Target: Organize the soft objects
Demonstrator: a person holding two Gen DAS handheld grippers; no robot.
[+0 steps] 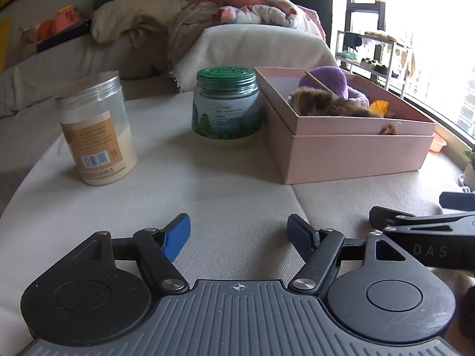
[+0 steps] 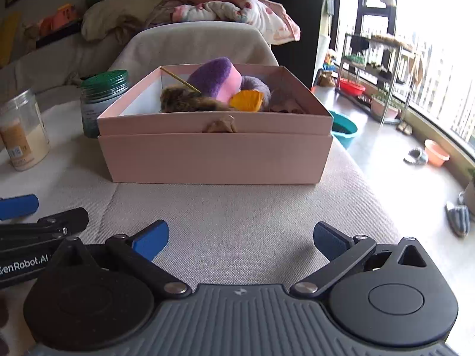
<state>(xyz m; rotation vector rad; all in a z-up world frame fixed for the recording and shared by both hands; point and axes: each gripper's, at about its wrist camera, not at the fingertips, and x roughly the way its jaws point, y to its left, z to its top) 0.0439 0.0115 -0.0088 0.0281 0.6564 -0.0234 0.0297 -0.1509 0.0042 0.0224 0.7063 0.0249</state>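
Note:
A pink box [image 2: 213, 154] stands on the beige cushion [image 2: 237, 207]; it also shows in the left wrist view [image 1: 350, 154]. Inside lie a purple and pink plush [image 2: 215, 75], a brown furry toy [image 2: 190, 101], an orange soft piece [image 2: 246, 101] and a thin stick [image 2: 181, 80]. A small brown piece [image 2: 221, 125] hangs over the front rim. My right gripper [image 2: 240, 237] is open and empty, in front of the box. My left gripper [image 1: 239, 234] is open and empty, to the left of the right one.
A clear jar of pale powder [image 1: 95, 130] and a green-lidded jar [image 1: 227, 106] stand left of the box. Piled bedding [image 1: 237, 9] lies behind. The cushion ends at the right, with floor, basins [image 2: 344, 130] and slippers [image 2: 457, 216] below.

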